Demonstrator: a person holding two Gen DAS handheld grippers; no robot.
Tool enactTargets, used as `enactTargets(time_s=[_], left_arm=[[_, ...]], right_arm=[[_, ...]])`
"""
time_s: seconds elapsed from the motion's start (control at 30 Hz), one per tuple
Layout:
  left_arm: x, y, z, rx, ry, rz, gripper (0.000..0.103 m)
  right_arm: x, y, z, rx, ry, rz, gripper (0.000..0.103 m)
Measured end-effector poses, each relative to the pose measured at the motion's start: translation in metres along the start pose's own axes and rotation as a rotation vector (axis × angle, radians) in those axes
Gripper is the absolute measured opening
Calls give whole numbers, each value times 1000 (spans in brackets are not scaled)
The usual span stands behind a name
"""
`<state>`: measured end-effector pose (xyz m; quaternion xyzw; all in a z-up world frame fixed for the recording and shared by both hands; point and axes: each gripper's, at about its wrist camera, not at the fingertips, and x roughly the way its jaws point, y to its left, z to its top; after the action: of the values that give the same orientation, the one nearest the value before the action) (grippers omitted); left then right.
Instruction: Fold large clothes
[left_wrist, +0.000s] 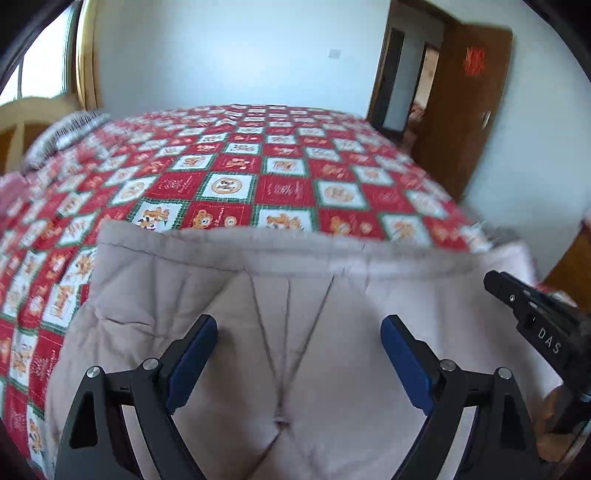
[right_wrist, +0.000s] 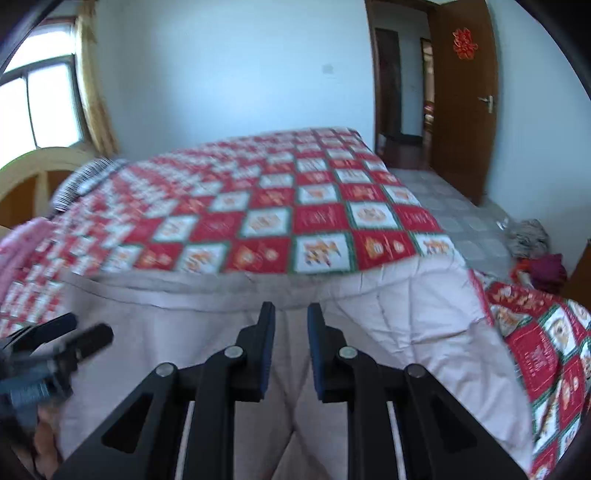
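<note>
A large pale beige padded garment (left_wrist: 229, 332) lies spread on the near part of the bed, a stitched hem along its far edge and seams meeting at a pucker near me. My left gripper (left_wrist: 298, 325) hovers over it, blue pads wide apart with nothing between them. In the right wrist view the same garment (right_wrist: 177, 332) lies under my right gripper (right_wrist: 291, 314), whose jaws stand a narrow gap apart with no cloth pinched in it. Each gripper's black body shows, blurred, at the edge of the other's view.
A red, white and green checked quilt (left_wrist: 229, 184) covers the bed; its near right corner (right_wrist: 546, 354) hangs down. A striped pillow (left_wrist: 66, 133) and pink cloth (right_wrist: 22, 243) lie at the left. Clothes (right_wrist: 532, 240) are heaped on the tiled floor near the brown door (right_wrist: 461, 110).
</note>
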<state>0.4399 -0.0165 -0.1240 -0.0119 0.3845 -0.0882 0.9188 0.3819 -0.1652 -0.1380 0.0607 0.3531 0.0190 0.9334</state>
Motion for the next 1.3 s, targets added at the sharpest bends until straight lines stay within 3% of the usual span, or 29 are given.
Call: enactTargets(time_s=[0.07, 0.27, 0.53, 0.63, 0.73, 0.8, 0.87, 0.97, 1.2, 1.3], left_arm=[[9, -9, -12, 55, -42, 73, 92], [25, -11, -21, 64, -84, 108, 96], [45, -18, -26, 86, -58, 159, 99], [46, -18, -27, 89, -49, 167, 99], [47, -18, -27, 90, -45, 170, 99], [47, -19, -27, 93, -44, 175, 99], [47, -20, -27, 95, -44, 176, 99], [47, -22, -27, 101, -46, 176, 99], [48, -23, -27, 93, -43, 170, 99], [46, -23, -28, 97, -41, 175, 99]], right_arm=[[18, -10, -13, 21, 20, 43, 21], [32, -6, -19, 18, 7, 25, 21], [47, -6, -16, 31, 52, 21, 21], [28, -15, -6, 46, 38, 36, 20], [-5, -33, 4, 29, -58, -75, 20], [-12, -49, 7, 27, -60, -167, 22], [1, -75, 0, 47, 1, -267, 22], [27, -102, -14, 150, 84, -210, 22], [51, -91, -18, 133, 106, -298, 20], [45, -93, -20, 126, 96, -296, 21]])
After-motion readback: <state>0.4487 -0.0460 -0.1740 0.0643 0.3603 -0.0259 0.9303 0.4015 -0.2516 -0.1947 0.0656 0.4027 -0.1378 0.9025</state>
